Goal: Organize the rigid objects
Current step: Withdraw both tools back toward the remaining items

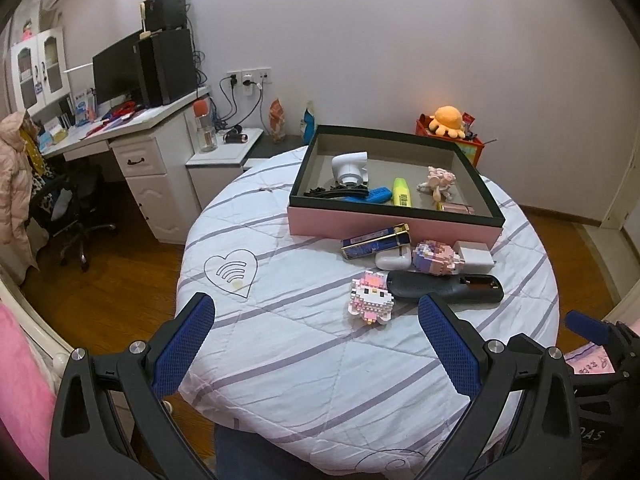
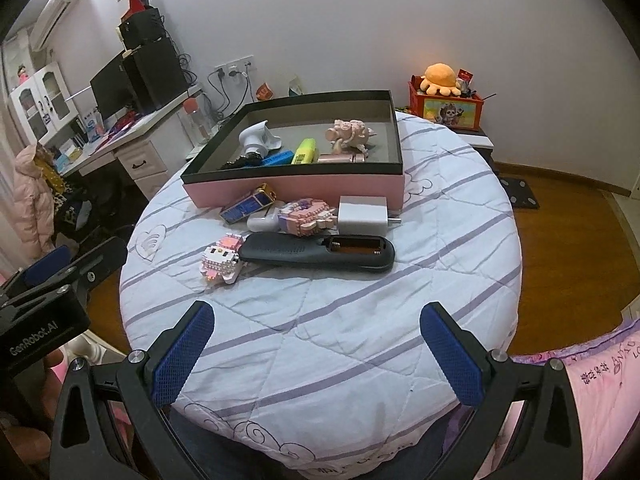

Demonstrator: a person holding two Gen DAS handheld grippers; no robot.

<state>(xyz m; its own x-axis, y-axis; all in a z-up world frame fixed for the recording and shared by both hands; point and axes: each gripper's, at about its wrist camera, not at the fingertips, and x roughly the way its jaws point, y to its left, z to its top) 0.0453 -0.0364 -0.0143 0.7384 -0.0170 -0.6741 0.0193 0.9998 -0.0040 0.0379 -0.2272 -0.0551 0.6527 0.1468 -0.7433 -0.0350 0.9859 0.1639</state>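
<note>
My left gripper [image 1: 316, 316] and right gripper [image 2: 316, 326] hang wide open, empty, over the near edge of the quilted round table [image 2: 360, 320]. Beyond them lies the remote [image 2: 320, 254] among block toys, the pink tray [image 2: 296, 190] farther back, and a desk [image 1: 132, 132] far left.

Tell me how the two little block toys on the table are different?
The pink-and-white cat-faced block figure lies nearest, alone at the black remote control's left end; the pink-and-purple block figure sits farther back, squeezed between the white earbud case and white charger plug. The cat-faced one shows white, the other purple. Both are bumpy brick builds, still outside the pink box.
</note>
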